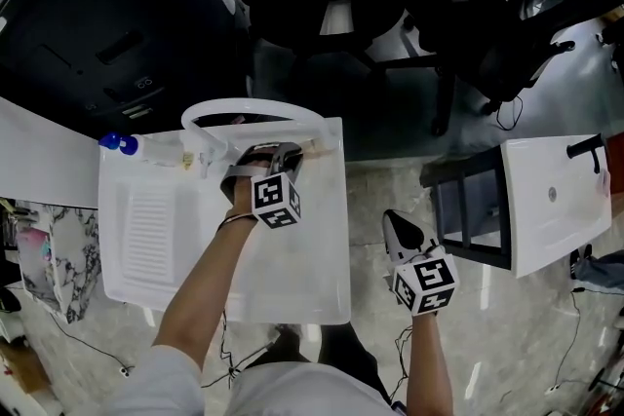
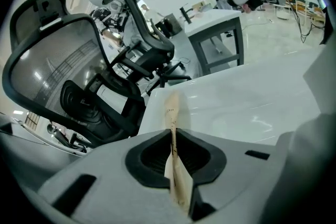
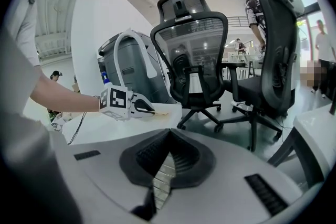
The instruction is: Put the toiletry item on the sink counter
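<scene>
My left gripper [image 2: 173,139] pinches a thin tan packet [image 2: 171,110], perhaps a sachet, just over the counter [image 2: 252,97] for release; my right gripper [image 3: 163,165] is pressed together, spare.

An open office or lab: mesh office chairs [image 3: 191,44], white desks [image 2: 215,18], floor cables [image 1: 504,112].

Toiletry item [image 2: 171,113]: thin, flat, pale tan strip with small dark print near the tip. It is clamped edge-on between the jaws of the left gripper [image 2: 174,136], with the tip projecting forward past them. It is positioned at the far edge of the sink counter [image 1: 302,287]; contact with the surface cannot be determined. The counter is white, glossy and rectangular, with a ribbed panel [image 1: 153,227] recessed in its left part.
</scene>
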{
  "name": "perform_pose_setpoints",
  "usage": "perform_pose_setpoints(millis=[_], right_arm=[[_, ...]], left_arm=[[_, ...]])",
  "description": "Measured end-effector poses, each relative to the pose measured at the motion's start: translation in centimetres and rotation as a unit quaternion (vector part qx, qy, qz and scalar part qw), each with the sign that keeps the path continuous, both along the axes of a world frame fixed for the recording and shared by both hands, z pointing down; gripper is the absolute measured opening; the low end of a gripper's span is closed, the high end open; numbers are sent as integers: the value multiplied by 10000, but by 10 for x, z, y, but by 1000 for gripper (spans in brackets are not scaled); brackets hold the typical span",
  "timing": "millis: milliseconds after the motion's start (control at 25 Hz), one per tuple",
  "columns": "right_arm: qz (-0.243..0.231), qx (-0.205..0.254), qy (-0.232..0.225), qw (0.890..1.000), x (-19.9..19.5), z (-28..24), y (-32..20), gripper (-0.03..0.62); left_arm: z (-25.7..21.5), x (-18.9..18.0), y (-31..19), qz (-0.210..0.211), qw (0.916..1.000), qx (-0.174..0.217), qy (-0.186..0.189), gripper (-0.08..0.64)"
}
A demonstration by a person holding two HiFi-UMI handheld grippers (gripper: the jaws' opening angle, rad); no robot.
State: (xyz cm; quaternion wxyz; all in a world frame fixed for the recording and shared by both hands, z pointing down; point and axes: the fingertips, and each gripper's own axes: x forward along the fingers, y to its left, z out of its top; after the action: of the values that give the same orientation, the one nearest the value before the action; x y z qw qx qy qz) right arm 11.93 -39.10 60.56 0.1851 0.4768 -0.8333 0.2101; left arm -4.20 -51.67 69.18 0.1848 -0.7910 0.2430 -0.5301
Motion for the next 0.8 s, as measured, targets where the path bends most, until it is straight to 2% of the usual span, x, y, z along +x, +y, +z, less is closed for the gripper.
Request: perform_pose_setpoints(millis=[120,200,280,440,800], right_arm=[[-16,-62,-6,10000,-5,5,3,-3],[-21,-79,-1,10000,-7,8,4,-3],[-1,-73,7,10000,-8,9,6,-3],[102,-52,6,9999,-5,8,13,-3],[374,147,92,9991,5,-16,31,-3]], left_arm=[[3,0,0,36,9992,-325,217,35],[6,1,2,-3,9974,-593,411,87],[6,0,2,-99,9957,-715,587,106],[2,-6,3,-265,9947,-677,731,126],[-46,-7,32,-480,9881,-370,1412,130]])
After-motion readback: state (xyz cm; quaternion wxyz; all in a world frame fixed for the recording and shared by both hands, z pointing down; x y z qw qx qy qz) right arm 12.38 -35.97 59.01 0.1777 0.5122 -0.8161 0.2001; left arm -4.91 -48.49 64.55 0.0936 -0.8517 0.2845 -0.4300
